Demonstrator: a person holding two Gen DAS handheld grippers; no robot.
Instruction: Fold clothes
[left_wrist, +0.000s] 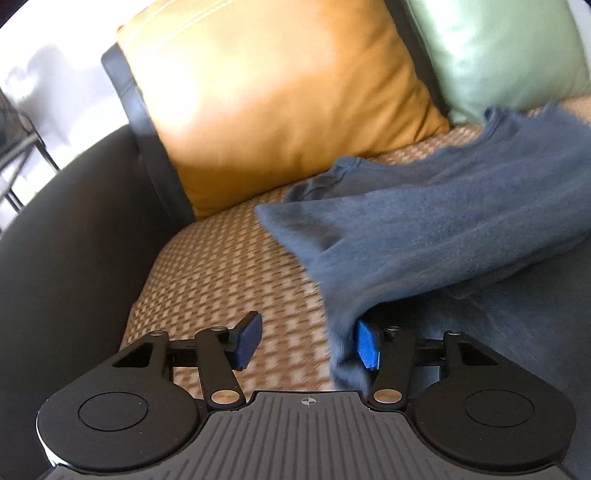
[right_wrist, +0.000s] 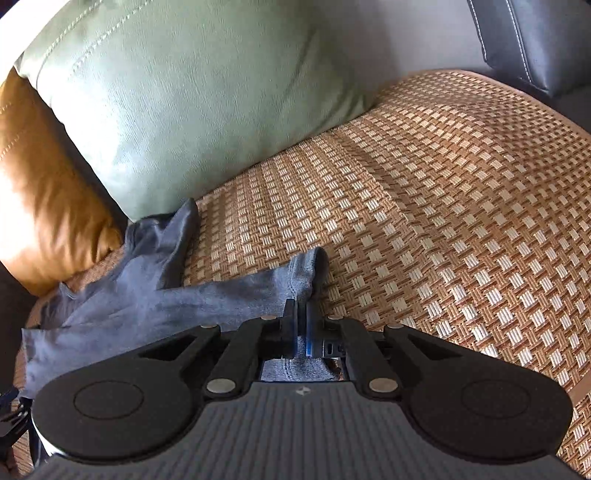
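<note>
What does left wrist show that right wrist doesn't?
Only left wrist: the left gripper open, blue-grey garment draped over its right finger, nothing clamped; also the dark sofa armrest.

Only right wrist: the right gripper shut on a hem of the garment, plus the bare stretch of mat toward a dark leather cushion.

Both: the garment, woven seat mat, mustard cushion, green cushion.
</note>
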